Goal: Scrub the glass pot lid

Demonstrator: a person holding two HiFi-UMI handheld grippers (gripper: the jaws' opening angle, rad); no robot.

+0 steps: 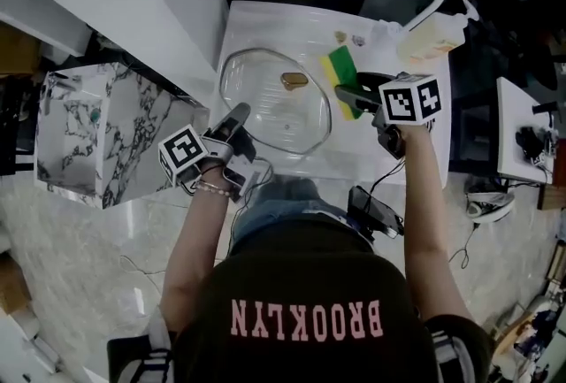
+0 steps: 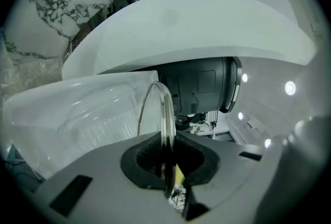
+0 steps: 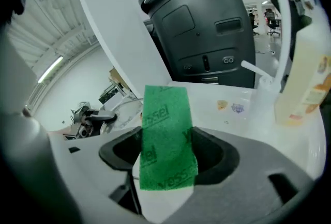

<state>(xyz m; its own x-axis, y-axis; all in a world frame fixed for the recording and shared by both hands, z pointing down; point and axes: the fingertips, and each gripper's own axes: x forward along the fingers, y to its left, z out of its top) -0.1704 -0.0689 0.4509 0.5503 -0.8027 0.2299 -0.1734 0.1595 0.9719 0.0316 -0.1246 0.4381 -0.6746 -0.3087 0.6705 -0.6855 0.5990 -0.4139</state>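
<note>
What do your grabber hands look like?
The left gripper and right gripper are grey and black, each with a white cube of black square markers. A black cable hangs off the right one. The top is black with pink letters.

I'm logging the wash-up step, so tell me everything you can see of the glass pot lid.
The glass pot lid is clear, round and domed, with a brass-coloured knob at its centre. It is roughly level, knob up, over the white counter. The left gripper is shut on its near rim. The green sponge sits at its right edge; contact is unclear.
</note>
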